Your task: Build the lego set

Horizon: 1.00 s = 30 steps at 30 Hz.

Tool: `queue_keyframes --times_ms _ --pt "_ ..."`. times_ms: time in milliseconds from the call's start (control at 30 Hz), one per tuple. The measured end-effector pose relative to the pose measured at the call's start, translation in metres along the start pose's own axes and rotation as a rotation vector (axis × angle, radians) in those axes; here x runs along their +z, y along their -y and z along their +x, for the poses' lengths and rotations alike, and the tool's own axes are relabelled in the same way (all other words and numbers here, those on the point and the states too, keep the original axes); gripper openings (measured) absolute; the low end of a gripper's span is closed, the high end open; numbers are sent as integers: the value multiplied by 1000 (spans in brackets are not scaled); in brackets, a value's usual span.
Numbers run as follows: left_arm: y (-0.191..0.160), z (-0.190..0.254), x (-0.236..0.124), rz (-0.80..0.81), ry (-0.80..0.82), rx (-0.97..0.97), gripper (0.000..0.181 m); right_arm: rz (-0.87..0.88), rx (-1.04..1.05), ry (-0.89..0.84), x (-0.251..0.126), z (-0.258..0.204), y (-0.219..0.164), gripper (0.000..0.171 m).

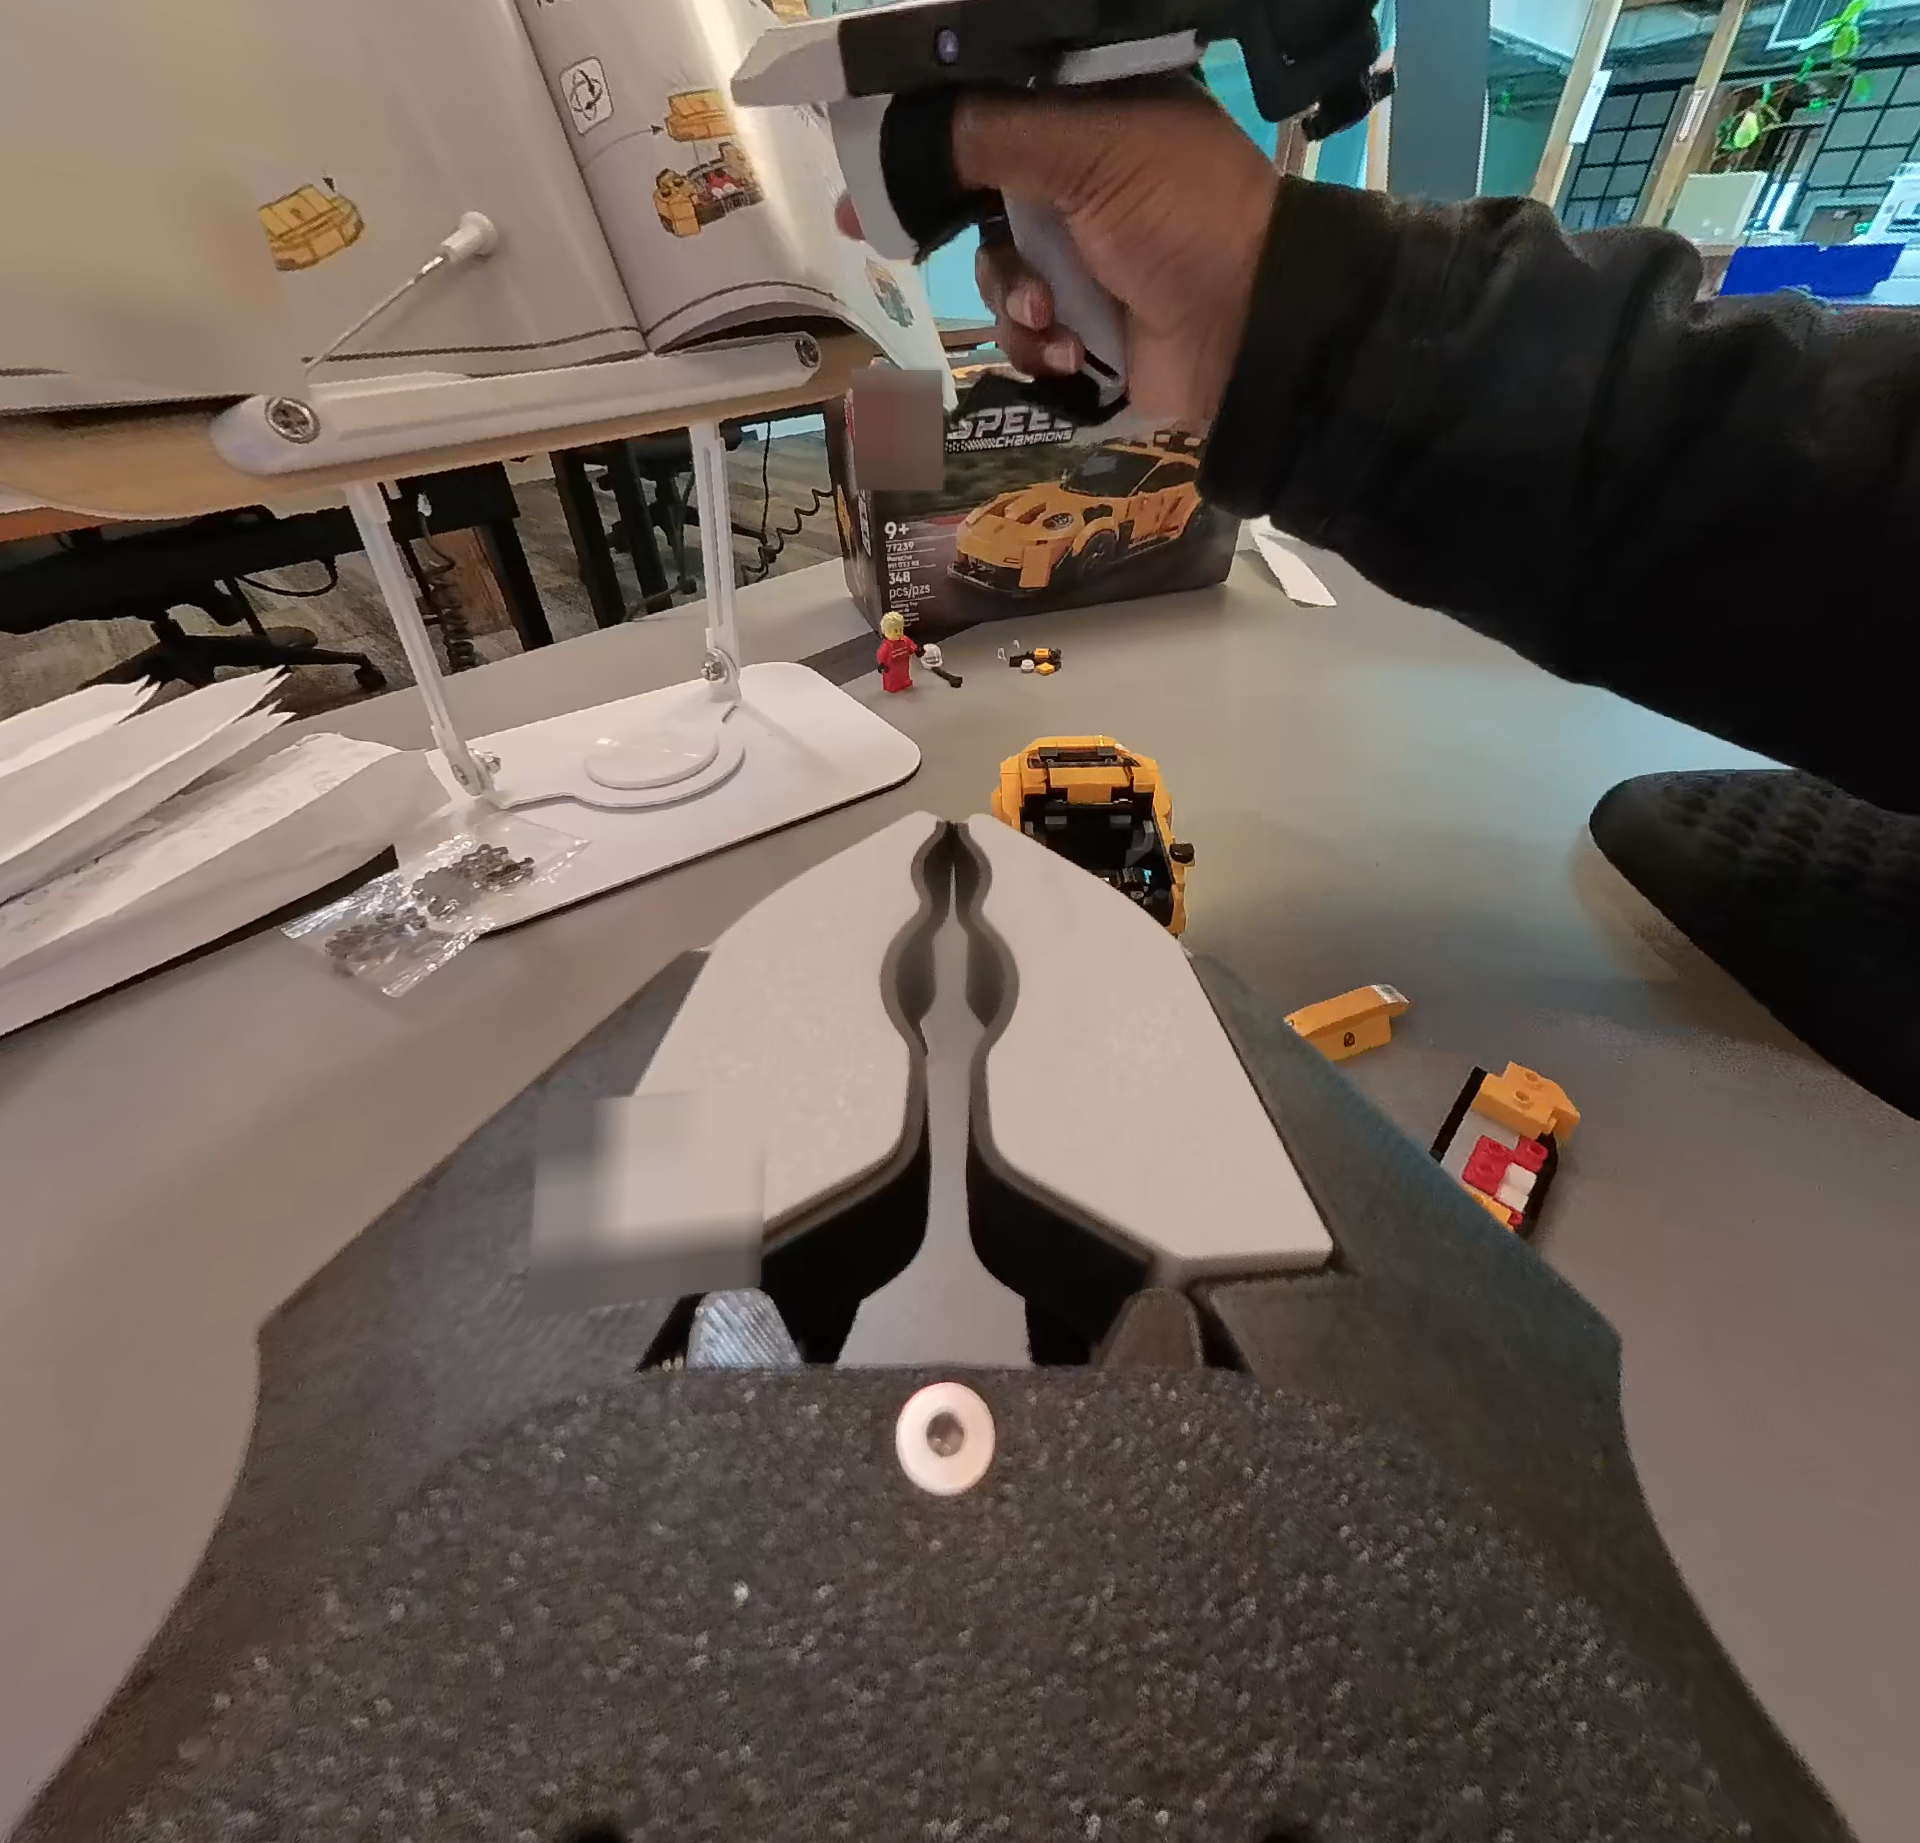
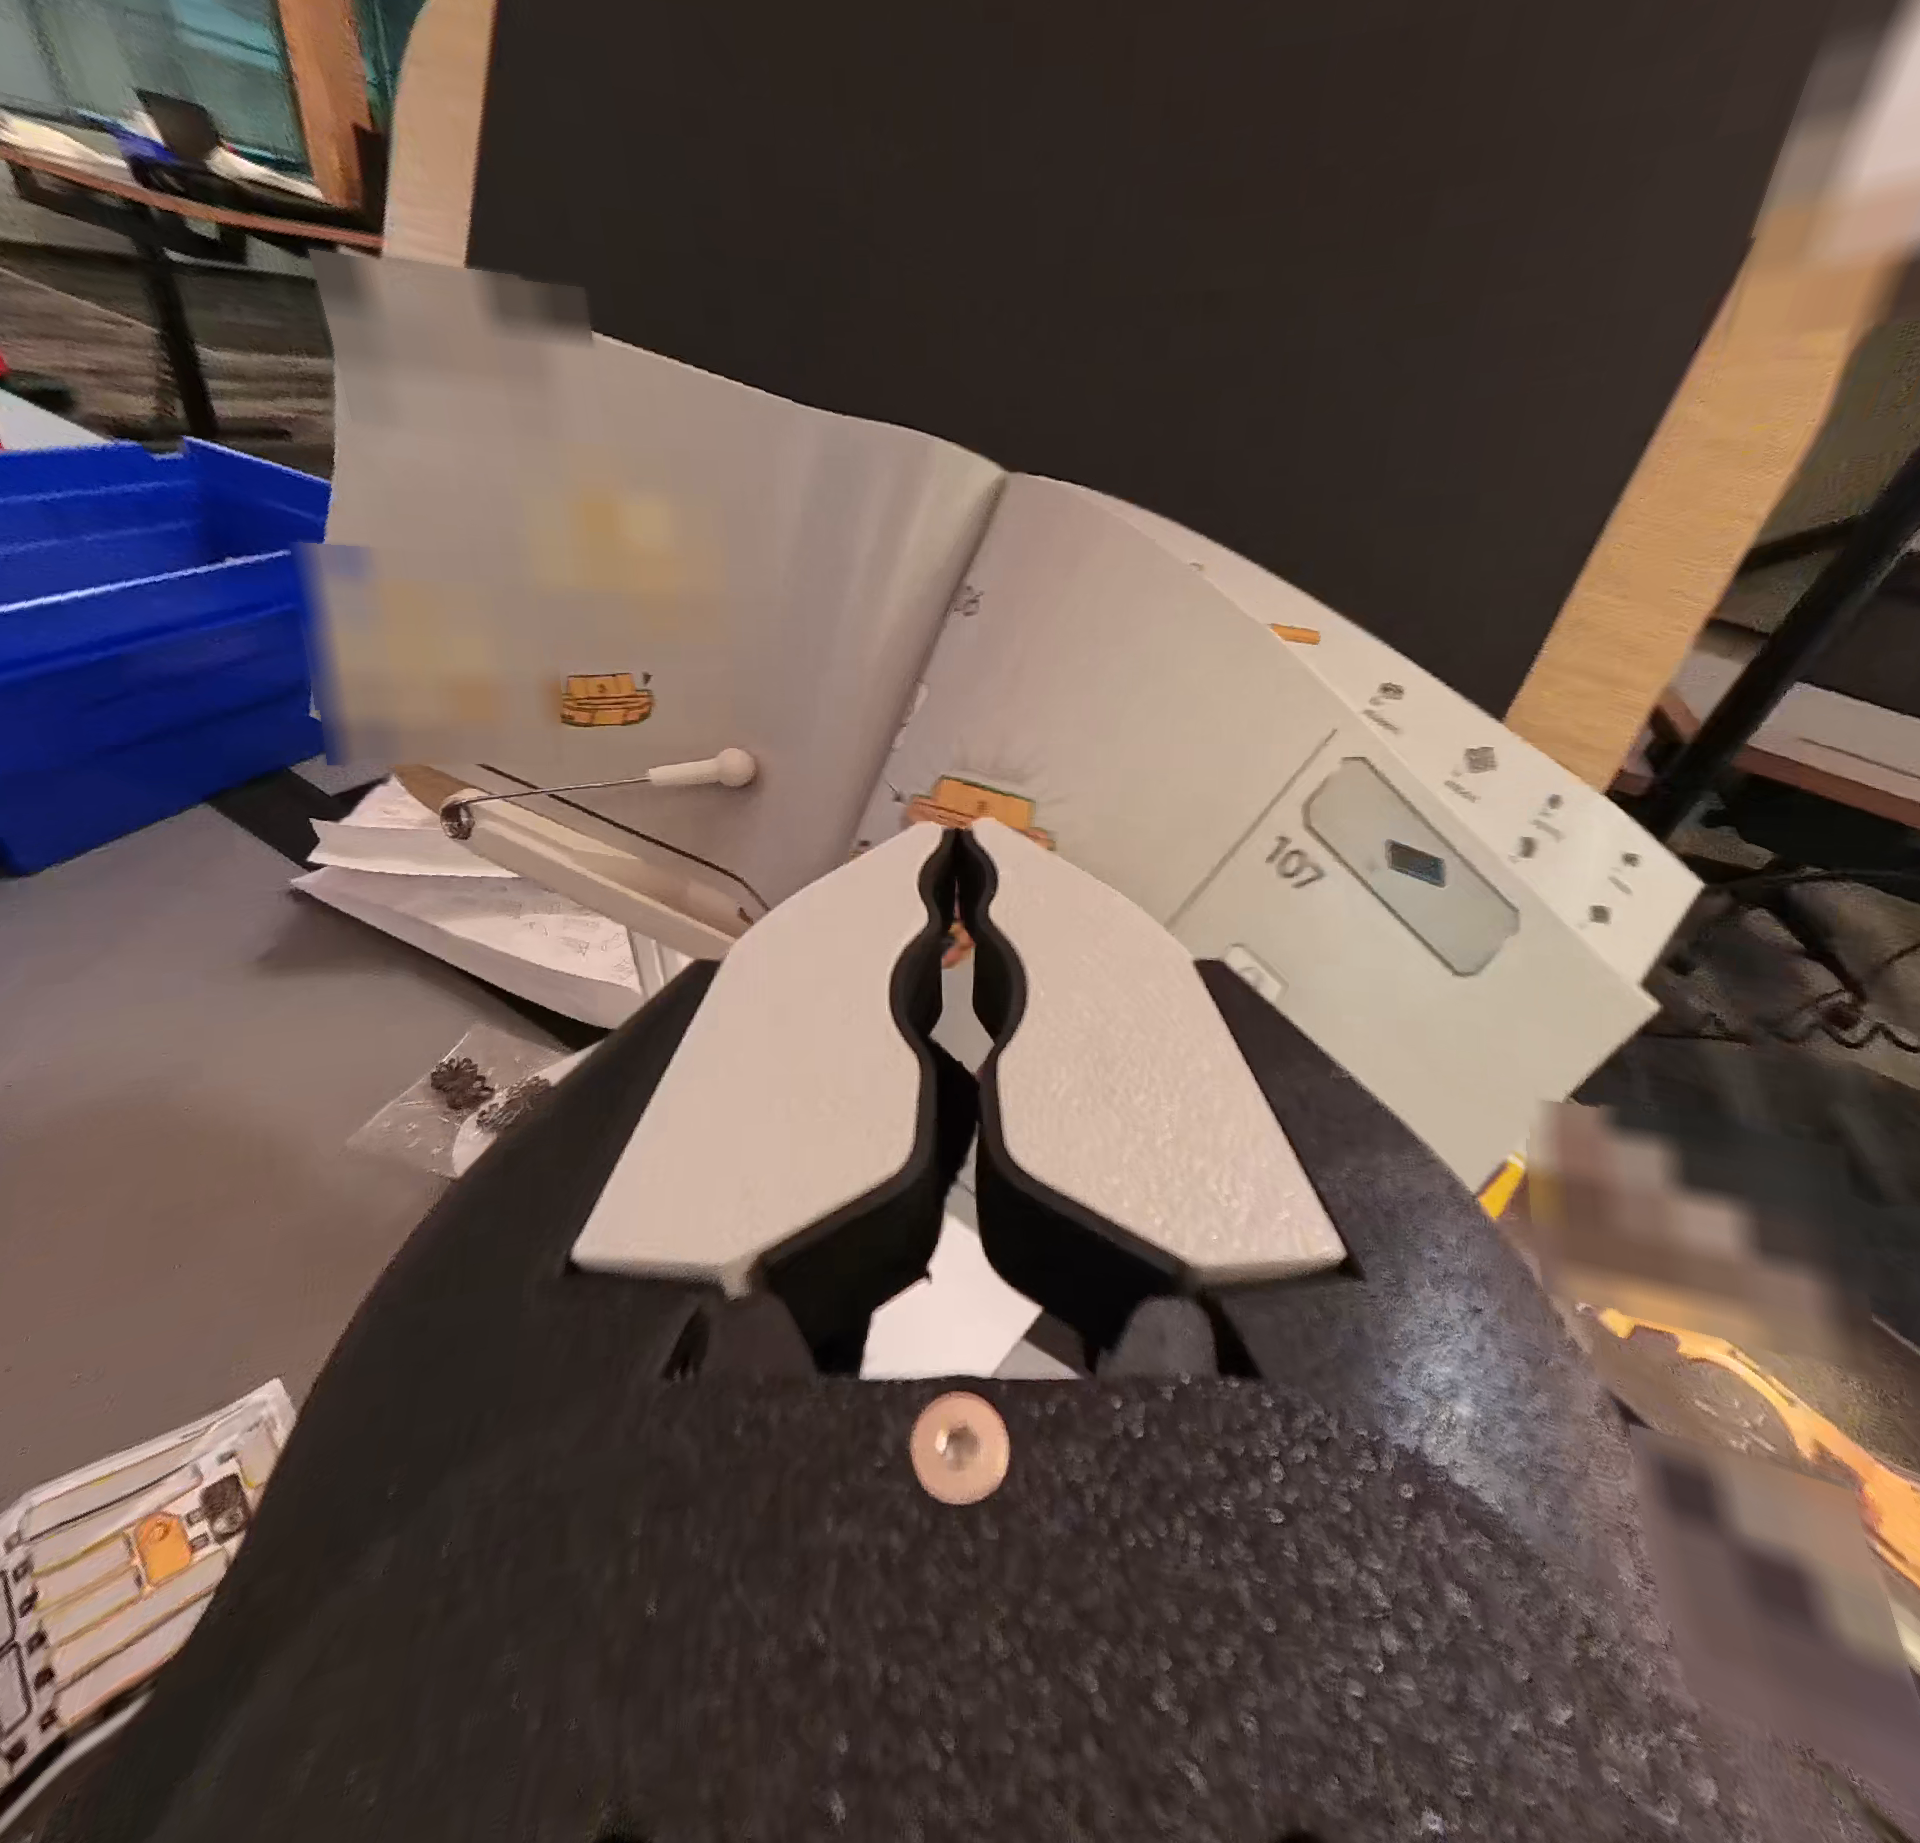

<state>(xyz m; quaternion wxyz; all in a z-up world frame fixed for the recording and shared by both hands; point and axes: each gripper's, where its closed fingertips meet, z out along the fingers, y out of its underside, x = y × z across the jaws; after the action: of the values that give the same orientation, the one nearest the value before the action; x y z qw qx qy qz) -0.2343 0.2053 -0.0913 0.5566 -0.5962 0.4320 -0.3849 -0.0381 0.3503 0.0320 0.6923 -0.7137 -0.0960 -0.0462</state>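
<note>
The left hand-held gripper [image 1: 951, 837] is closed and empty, just before the yellow car [image 1: 1091, 817] on the tabletop [image 1: 1351, 733]; the right hand-held gripper [image 2: 956, 843], closed and empty, is raised near the instruction booklet [image 2: 1143, 713]; two loose sub-assemblies [image 1: 1507, 1139] lie right of the car.

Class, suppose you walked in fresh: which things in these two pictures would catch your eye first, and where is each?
First, the half-built yellow car on the grey table, just beyond the shut left gripper. Behind it stands the set's box. The open instruction booklet on its white stand fills the right wrist view, the shut right gripper pointing at it.
</note>
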Motion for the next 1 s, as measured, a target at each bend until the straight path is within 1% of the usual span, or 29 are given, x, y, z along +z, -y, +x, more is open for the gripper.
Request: queue_keyframes --times_ms 67,167,400,667,733,800,900,1000 --pt "-1 0 0 -3 -2 -2 0 12 -4 57 -1 6 1 0" --pt "-2 0 1 -7 -4 -4 0 -25 2 130 1 9 -6 0" --pt "-3 -2 1 -12 -1 -12 0 -78 -11 138 5 11 -16 0" --pt "-3 -1 1 -12 -7 -13 0 -132 -46 155 -5 -10 -33 0" --pt "-3 -1 1 -12 -6 -13 0 -151 -32 140 -6 -10 -35 0" --pt "-3 -1 1 -12 -8 -15 0 -218 -11 84 -6 -12 -42 0" --pt "-4 0 2 -16 -12 -15 0 -307 68 10 -9 -32 -59 0" --pt "-3 1 2 -15 -15 -16 0 -333 91 -66 -8 -48 -75 0"
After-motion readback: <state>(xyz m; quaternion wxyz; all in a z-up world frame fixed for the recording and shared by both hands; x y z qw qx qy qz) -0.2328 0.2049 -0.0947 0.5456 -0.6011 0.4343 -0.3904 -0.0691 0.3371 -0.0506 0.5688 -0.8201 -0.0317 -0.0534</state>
